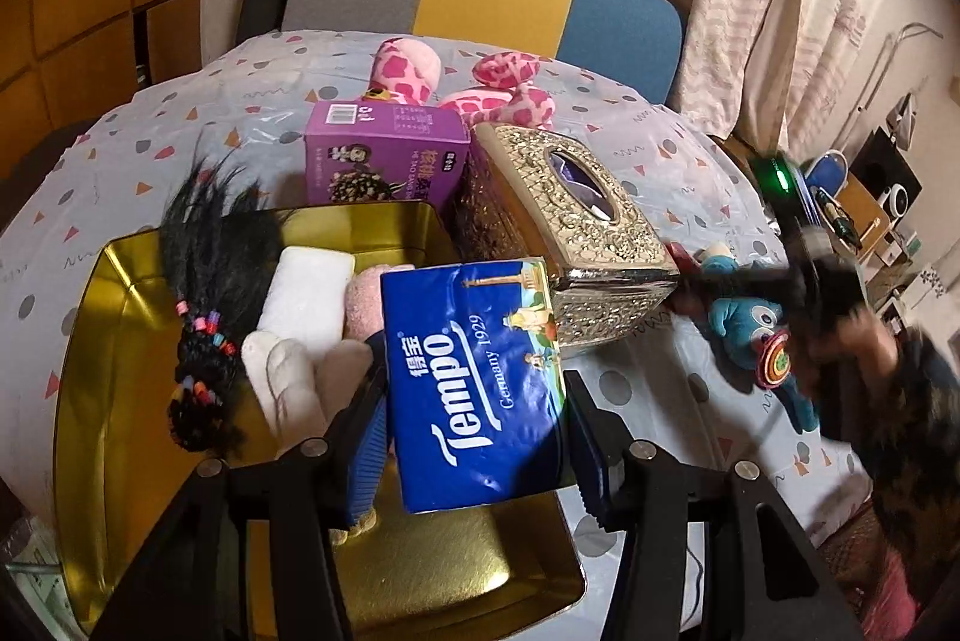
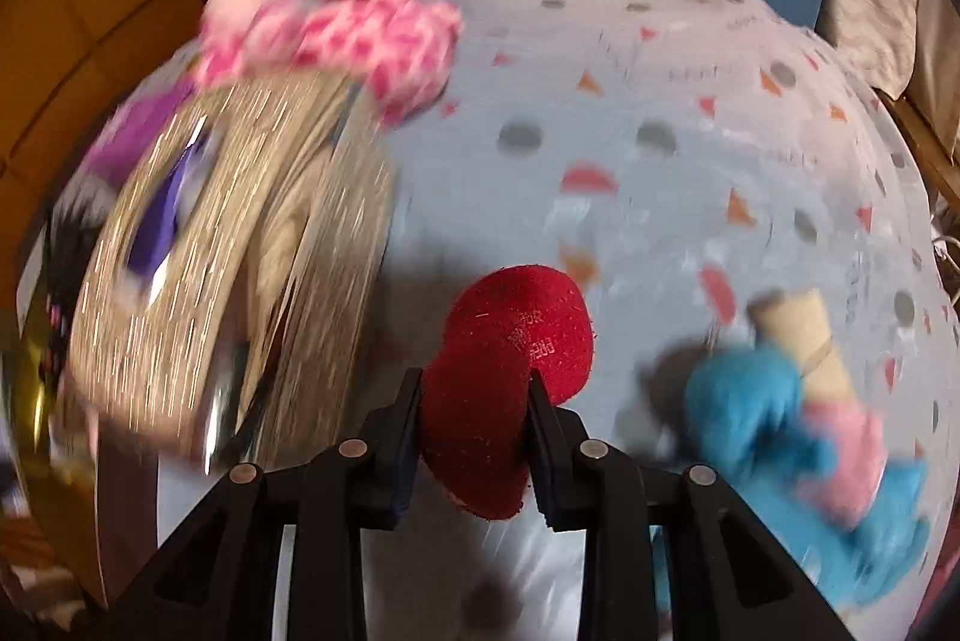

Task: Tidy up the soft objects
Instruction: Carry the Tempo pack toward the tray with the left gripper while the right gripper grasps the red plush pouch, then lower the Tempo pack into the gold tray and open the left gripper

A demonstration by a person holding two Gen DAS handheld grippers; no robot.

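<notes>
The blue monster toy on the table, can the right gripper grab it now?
Probably not yet. The right gripper is already shut on a red soft pad, so its jaws are full. The blue monster toy lies close beside it on the table with nothing between them.

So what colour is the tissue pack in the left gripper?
Blue with white lettering; the tissue pack shows best in the left wrist view.
</notes>
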